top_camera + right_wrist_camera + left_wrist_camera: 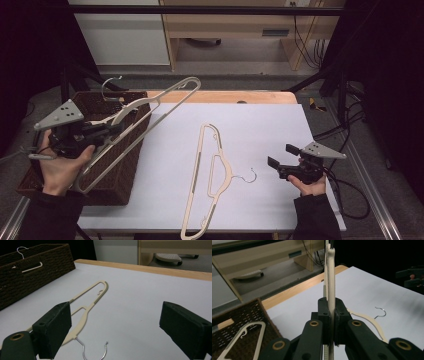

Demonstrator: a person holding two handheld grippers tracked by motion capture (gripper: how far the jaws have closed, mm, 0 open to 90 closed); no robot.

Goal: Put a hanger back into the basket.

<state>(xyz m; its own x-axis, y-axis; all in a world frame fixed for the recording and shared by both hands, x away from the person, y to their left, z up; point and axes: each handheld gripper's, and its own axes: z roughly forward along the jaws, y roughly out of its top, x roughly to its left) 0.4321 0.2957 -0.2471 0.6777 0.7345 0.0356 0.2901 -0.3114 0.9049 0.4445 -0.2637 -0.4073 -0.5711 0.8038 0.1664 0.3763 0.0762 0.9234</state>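
While clamped tight in the left gripper over the wicker basket, raised cream hanger not yet lowered in. Inside already, one hanger (maybe more, hard to tell among the dark weave). Left to do: second cream hanger flat on the white table sheet, hook toward the right gripper, jaws spread wide with nothing between them. Cut off at the frame's bottom edge, far end of the lying hanger; hidden behind the hand, lower end of the held one.
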